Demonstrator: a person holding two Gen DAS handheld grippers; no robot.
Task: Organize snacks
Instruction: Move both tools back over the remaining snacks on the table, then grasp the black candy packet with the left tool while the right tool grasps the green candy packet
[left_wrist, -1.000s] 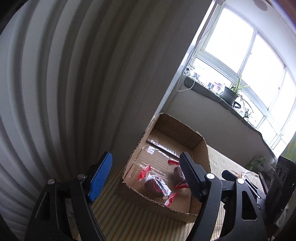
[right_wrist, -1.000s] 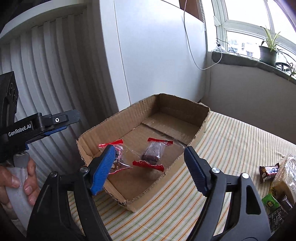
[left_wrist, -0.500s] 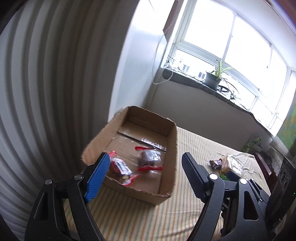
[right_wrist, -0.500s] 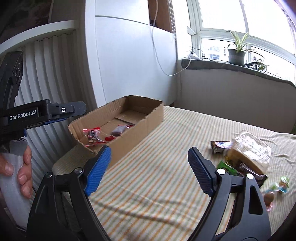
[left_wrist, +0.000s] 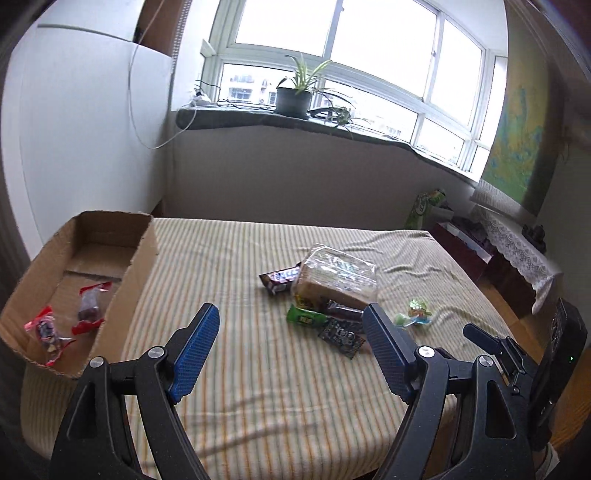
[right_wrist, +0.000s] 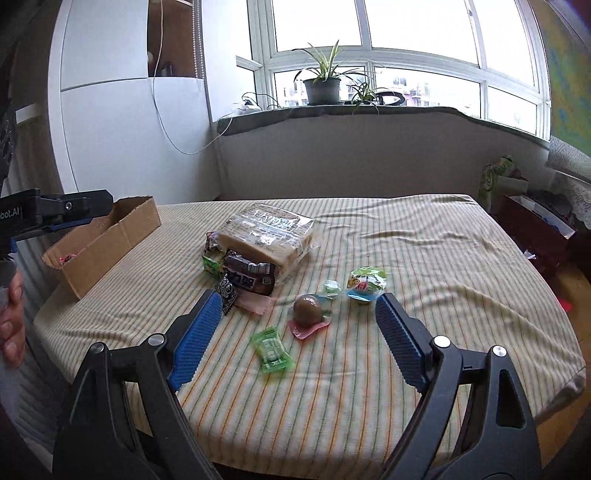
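Note:
A cardboard box (left_wrist: 142, 258) stands at the table's left edge with two red-ended snack packets (left_wrist: 90, 301) inside; it also shows in the right wrist view (right_wrist: 110, 240). A pile of snacks lies mid-table: a clear bread bag (right_wrist: 266, 232), a dark chocolate bar (right_wrist: 249, 275), a green candy (right_wrist: 272, 350), a brown egg-shaped sweet (right_wrist: 308, 312) and a blue-green cup (right_wrist: 366, 282). My left gripper (left_wrist: 290, 343) is open and empty above the cloth, short of the pile (left_wrist: 332, 288). My right gripper (right_wrist: 297, 328) is open and empty, held around the green candy and brown sweet.
The table is covered by a striped cloth (right_wrist: 424, 266). A windowsill with a potted plant (right_wrist: 321, 85) runs behind. A white cabinet (right_wrist: 122, 129) stands at the left. Low furniture (left_wrist: 495, 251) stands at the right of the table.
Both grippers have swung right, away from the cardboard box and toward the snack pile mid-table. Both stayed open and empty.

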